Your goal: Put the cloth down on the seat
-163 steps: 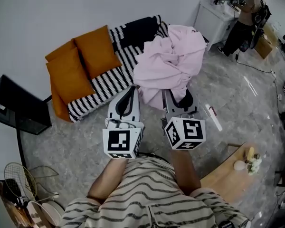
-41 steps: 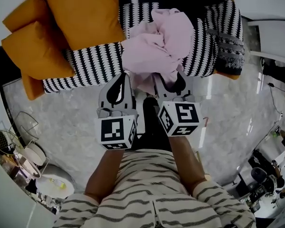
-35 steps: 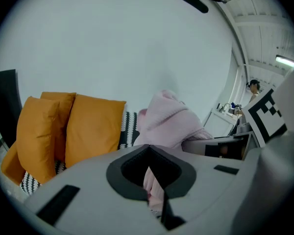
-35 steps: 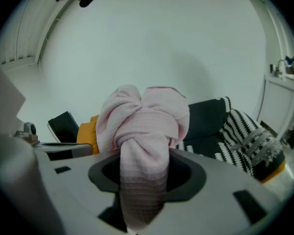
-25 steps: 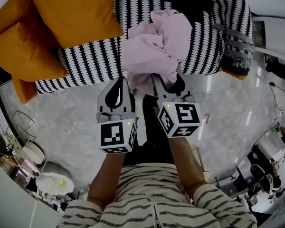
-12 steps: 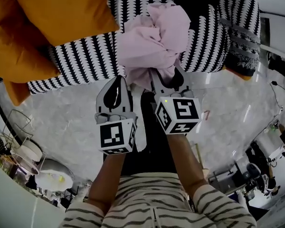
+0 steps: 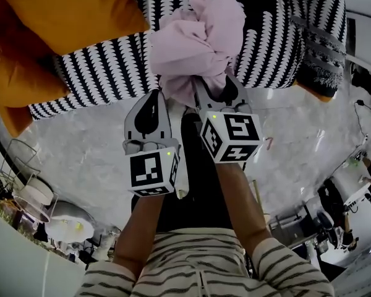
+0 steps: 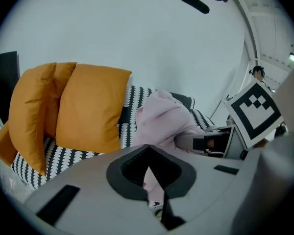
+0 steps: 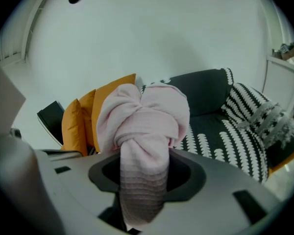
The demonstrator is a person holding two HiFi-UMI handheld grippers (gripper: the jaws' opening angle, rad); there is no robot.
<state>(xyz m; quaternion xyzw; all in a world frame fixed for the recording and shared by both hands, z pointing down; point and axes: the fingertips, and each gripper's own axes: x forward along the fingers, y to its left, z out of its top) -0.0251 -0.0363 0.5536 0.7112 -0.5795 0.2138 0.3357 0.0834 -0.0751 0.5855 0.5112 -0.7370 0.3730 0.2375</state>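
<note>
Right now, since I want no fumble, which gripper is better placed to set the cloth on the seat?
Right. The right gripper is shut on the bunched pink cloth, held over the black-and-white patterned sofa seat. The left gripper is shut beside it and seems to hold nothing.

Orange cushions (image 7: 62, 23) crowd the seat (image 7: 105, 73) at left; bare stripes beside them lie open.
</note>
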